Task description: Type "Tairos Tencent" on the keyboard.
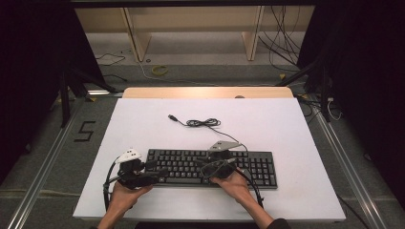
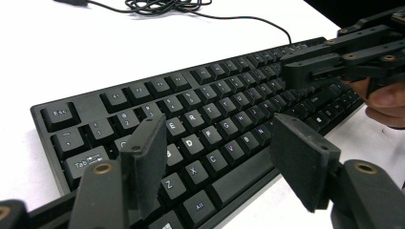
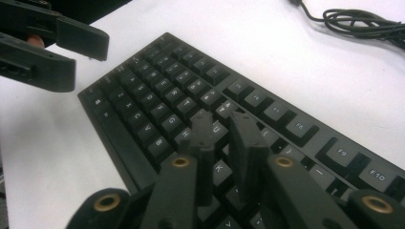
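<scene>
Here, a black keyboard (image 1: 210, 167) is seen lying flat on the white worktop (image 1: 267, 129), near its front edge, with its long side running across. Above the keyboard's left end the left gripper (image 1: 155, 172) is held, its fingers (image 2: 143, 162) spread wide over the letter keys with nothing between them. Over the keyboard's middle the right gripper (image 1: 203, 167) is held, its fingers (image 3: 248, 143) drawn nearly together with a narrow gap left, hovering just above the keys and holding nothing. Behind the keyboard its black cable (image 1: 203, 123) is laid in a loose coil, ending in a plug towards the far left.
</scene>
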Motion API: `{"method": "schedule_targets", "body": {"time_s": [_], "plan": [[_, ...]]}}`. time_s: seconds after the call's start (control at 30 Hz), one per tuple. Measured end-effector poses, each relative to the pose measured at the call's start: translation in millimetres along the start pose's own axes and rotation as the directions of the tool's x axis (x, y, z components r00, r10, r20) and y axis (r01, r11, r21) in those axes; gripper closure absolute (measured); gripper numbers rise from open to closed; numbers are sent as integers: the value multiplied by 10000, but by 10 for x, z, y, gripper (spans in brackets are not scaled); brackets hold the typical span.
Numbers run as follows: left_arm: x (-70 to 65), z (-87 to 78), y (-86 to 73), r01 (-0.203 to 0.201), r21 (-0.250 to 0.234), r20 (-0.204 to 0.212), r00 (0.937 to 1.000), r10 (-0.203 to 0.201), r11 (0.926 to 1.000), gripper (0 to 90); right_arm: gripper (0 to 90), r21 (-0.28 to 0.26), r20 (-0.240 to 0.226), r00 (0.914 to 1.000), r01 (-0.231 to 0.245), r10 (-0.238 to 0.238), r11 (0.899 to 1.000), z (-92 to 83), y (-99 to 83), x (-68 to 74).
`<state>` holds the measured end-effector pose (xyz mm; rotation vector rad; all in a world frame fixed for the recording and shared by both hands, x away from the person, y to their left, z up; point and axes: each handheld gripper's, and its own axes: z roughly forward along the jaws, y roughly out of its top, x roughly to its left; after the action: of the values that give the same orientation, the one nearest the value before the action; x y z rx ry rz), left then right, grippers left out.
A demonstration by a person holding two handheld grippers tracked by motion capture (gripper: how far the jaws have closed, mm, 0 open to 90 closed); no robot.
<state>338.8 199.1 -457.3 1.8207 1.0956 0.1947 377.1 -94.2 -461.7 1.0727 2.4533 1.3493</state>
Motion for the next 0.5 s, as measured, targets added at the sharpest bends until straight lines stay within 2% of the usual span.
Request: {"method": "schedule_targets", "body": {"time_s": [0.27, 0.5], "plan": [[-27, -18, -20, -74, -47, 55, 10000, 74, 10000, 343, 900, 315, 85, 10000, -39, 36, 9995, 98, 22, -6], [-29, -32, -31, -98, -125, 50, 9999, 99, 9999, 329, 900, 436, 140, 9999, -99, 93, 9990, 183, 44, -5]]}}
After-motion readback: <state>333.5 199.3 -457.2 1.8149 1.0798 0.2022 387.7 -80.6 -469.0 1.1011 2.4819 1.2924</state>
